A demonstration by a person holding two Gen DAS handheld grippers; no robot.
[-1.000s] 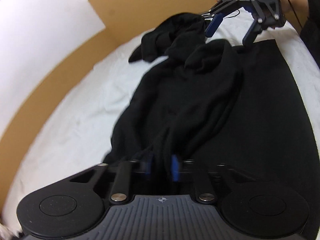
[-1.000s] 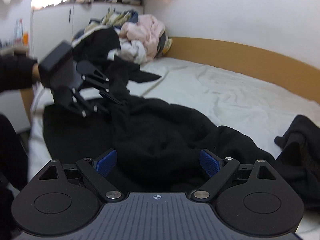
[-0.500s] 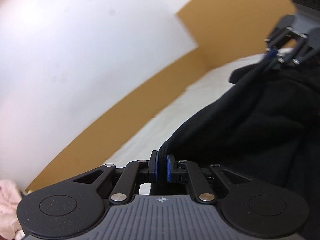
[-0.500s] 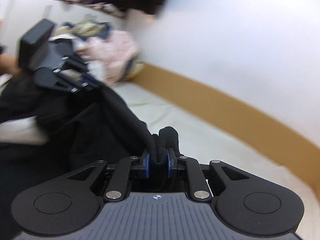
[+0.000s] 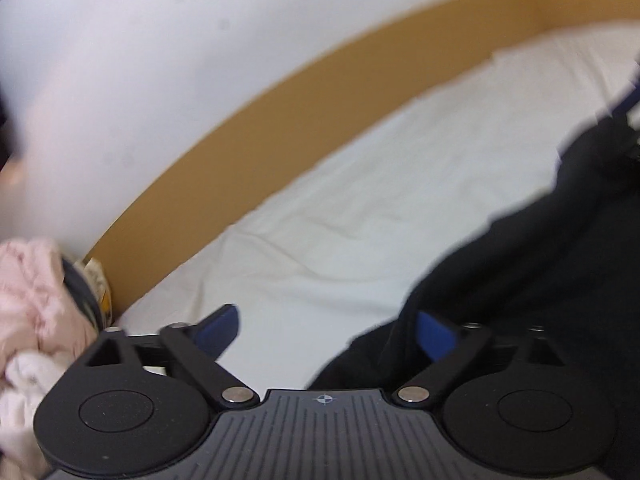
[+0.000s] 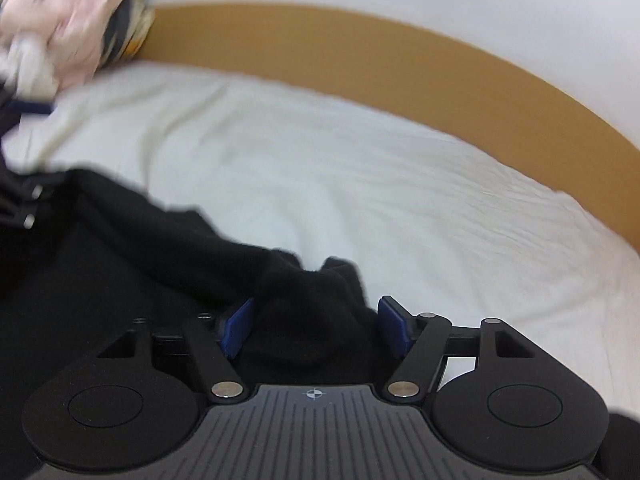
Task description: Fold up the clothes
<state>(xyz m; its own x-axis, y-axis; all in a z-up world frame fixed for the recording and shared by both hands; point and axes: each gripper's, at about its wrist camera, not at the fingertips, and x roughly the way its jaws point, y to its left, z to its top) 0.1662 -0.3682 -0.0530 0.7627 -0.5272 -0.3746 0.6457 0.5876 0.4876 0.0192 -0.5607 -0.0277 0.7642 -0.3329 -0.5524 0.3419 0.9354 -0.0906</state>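
Both tongs have let go since half a second ago, when each was pinched on black cloth. My left tongs now stand wide apart with nothing between the blue pads; the black garment lies beside the right-hand pad, touching it, over the white bed sheet. My right tongs are spread too, though a bunched fold of the black garment sits loosely in the gap (not squeezed, as far as I can tell). Its far end trails off toward the left edge of that view. Behind runs the tan bed frame, and a blurred pink clothes pile sits at the bed's corner.
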